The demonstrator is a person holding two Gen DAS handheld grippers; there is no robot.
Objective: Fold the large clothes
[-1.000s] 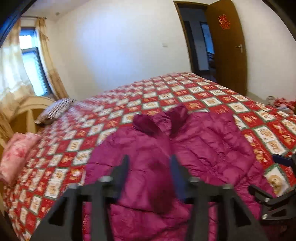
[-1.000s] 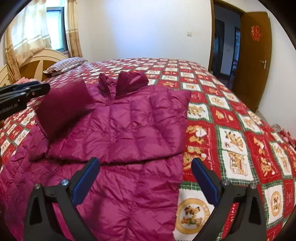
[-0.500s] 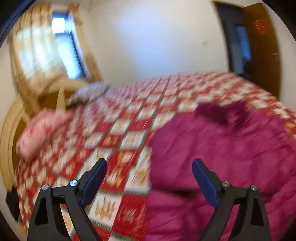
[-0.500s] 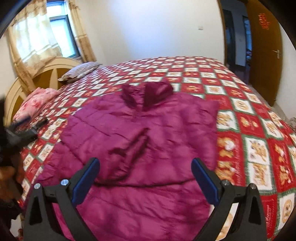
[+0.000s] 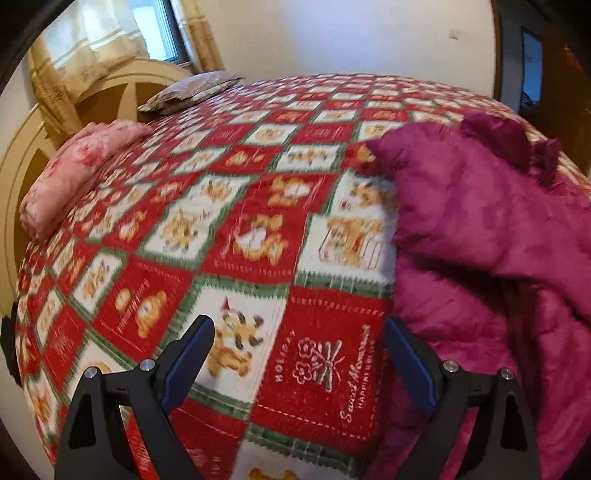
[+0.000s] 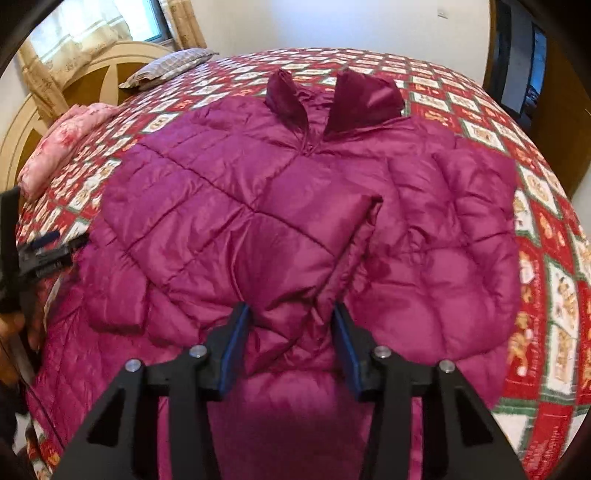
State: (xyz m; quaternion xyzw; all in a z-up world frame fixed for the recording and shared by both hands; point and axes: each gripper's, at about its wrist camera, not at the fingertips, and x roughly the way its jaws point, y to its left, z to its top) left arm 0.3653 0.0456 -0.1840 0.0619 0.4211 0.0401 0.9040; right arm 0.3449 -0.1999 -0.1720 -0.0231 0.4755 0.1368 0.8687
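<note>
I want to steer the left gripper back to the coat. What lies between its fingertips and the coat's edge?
In the left wrist view, only the red patchwork bedspread lies between the open left gripper and the magenta coat.

Counts from where I stand:
- 1 jacket (image 6: 303,206), magenta, quilted, with 2 collar flaps up top
- 1 bed, under 1 red patchwork blanket (image 5: 229,236)
- 2 pillows by the headboard: 1 pink pillow (image 5: 77,170), 1 striped pillow (image 5: 192,90)
- 1 headboard (image 6: 92,70), cream, rounded
- 1 window (image 5: 162,29) with curtains; can't tell how many panels
- 1 door (image 6: 561,122), brown, open
- 2 grippers: left gripper (image 5: 297,363), right gripper (image 6: 291,347), 2 fingers each
- 1 wall switch (image 5: 453,36), small, blurred
</note>
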